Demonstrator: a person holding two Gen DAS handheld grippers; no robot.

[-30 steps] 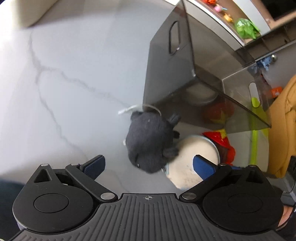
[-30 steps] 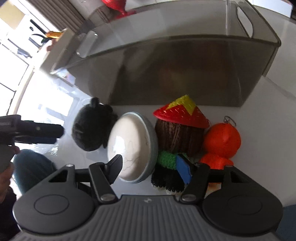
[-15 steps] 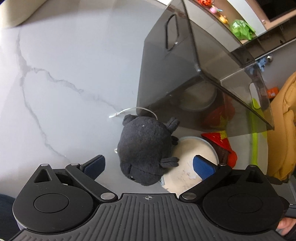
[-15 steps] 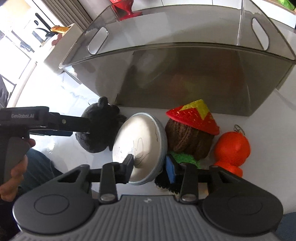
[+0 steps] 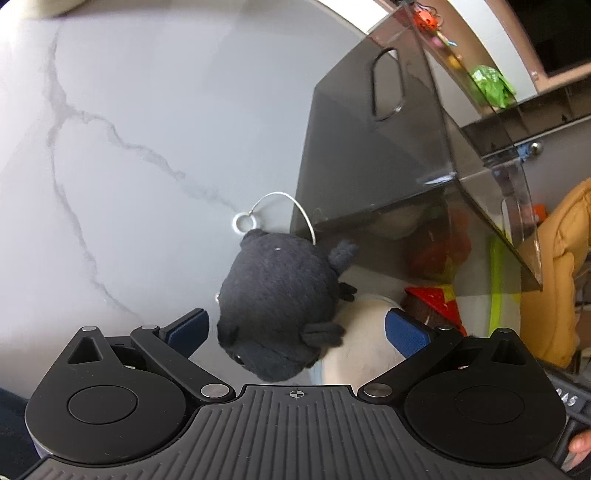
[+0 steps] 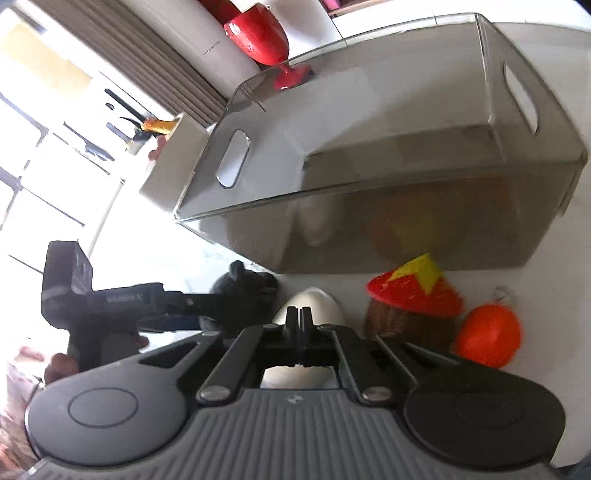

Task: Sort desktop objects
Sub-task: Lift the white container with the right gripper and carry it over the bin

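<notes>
Red vase (image 6: pixel 258 33) stands beyond white marble tabletop (image 5: pixel 147 110).

Fuzzy cloth plush (image 5: pixel 280 295), glossy smoked-plastic bin (image 6: pixel 388 155), polished marble tabletop (image 5: pixel 147 110).

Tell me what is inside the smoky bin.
The smoky bin shows only its bare floor; nothing rests inside. The faint egg and red-hat shapes are on its front wall. The near inner corner is covered by that wall.
</notes>
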